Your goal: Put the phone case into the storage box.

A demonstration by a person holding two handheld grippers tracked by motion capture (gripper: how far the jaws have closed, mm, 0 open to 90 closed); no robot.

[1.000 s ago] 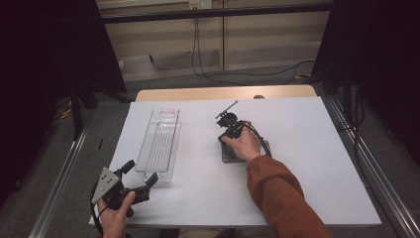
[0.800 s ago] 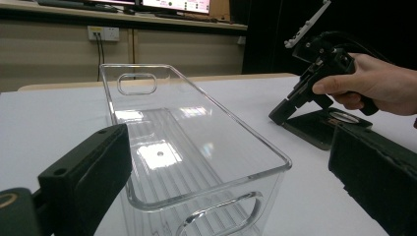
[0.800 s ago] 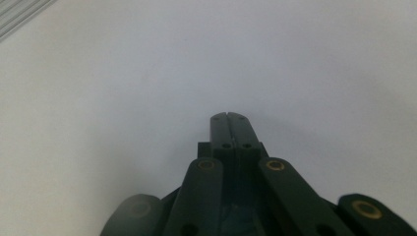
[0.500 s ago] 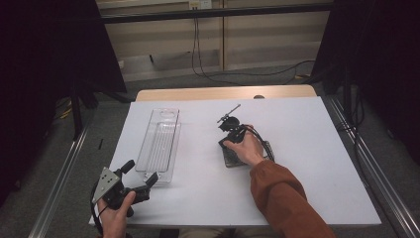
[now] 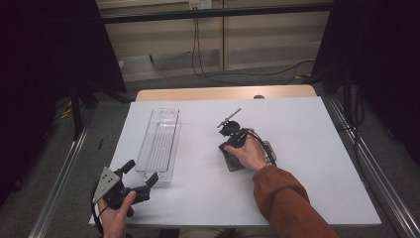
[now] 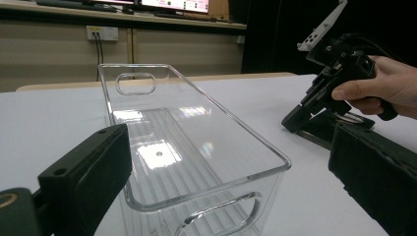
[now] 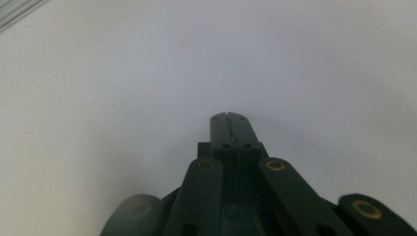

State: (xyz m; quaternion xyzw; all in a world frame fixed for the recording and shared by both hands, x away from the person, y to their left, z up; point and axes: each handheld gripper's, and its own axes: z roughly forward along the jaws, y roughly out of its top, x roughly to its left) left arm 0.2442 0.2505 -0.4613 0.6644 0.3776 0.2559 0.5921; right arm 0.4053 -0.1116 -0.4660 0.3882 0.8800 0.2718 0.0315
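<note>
Left gripper point(image 5: 141, 179) spread, just short of clear ribbed plastic tray point(image 5: 161, 144); right gripper point(image 7: 229, 118) pressed together, empty. Straddle the near wall squarely.

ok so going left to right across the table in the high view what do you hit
left gripper at the near left edge → clear plastic bin → right gripper, jaws shut, with the person's right hand on it → bare white tabletop

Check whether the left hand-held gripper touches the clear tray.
Apart. The left gripper view shows the left hand-held gripper open, with table visible between its jaws and the clear tray.
</note>
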